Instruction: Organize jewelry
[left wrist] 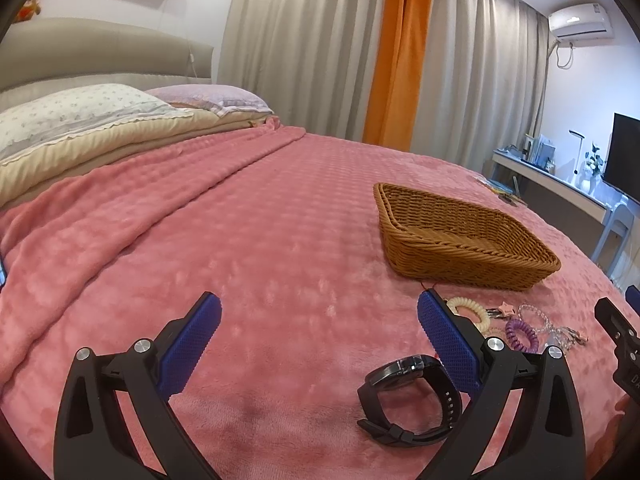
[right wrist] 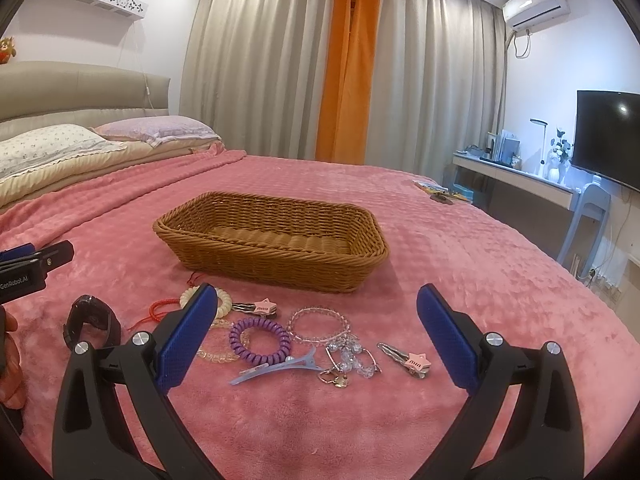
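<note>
An empty brown wicker basket [right wrist: 272, 236] sits on the pink blanket; it also shows in the left wrist view [left wrist: 460, 236]. In front of it lie a purple coil hair tie [right wrist: 259, 340], a cream coil tie [right wrist: 222, 300], a clear bead bracelet [right wrist: 318, 324], a blue hair clip [right wrist: 276, 368], star clips [right wrist: 416, 362] and a red cord [right wrist: 160, 310]. A black watch [left wrist: 412, 396] lies between my left gripper's fingers, nearer the right one; it also shows in the right wrist view [right wrist: 94, 322]. My left gripper [left wrist: 318, 344] is open. My right gripper [right wrist: 316, 344] is open above the pile.
Pillows [right wrist: 52, 148] and a headboard [right wrist: 80, 88] are at the far left. Curtains [right wrist: 340, 60] hang behind the bed. A desk [right wrist: 516, 180], a chair [right wrist: 588, 216] and a TV [right wrist: 608, 136] stand at the right. Small items [right wrist: 440, 192] lie at the bed's far right corner.
</note>
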Available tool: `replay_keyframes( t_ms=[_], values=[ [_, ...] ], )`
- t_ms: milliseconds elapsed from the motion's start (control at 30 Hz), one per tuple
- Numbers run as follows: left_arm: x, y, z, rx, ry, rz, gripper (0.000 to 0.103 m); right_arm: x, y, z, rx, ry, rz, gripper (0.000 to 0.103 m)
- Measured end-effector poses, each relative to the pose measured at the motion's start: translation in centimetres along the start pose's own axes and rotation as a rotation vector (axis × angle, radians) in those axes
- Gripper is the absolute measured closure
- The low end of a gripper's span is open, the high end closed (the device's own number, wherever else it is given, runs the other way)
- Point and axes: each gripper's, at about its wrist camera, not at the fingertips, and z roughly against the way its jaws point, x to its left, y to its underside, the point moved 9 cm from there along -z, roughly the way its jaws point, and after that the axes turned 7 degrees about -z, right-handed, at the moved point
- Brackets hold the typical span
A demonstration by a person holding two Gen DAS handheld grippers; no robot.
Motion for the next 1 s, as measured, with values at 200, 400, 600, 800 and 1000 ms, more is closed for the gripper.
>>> replay_keyframes(
  t_ms=[200,400,600,800,1000],
  values=[
    [-0.08,0.07,0.02,-0.002,-0.002,-0.003,0.007,-0.03,0.06,-0.01,0.003,-0.001,-0.006,0.008],
    [-0.08,0.11,-0.02,-0.001,0.0,0.001,0.007,0.12,0.05,0.04,0.004,-0.003,-0.001,0.008],
    [-0.11,0.15,0.0,0.0,-0.002,-0.004,0.007,0.17,0.09,0.05,0.006,-0.004,-0.004,0.008],
    [-0.26,0.25,-0.08,0.0,-0.001,-0.006,0.007,0.13,0.08,0.04,0.005,-0.004,-0.005,0.008],
    [-0.32,0.28,-0.09,0.001,-0.001,-0.007,0.007,0.16,0.08,0.06,0.005,-0.004,-0.002,0.008]
  ],
)
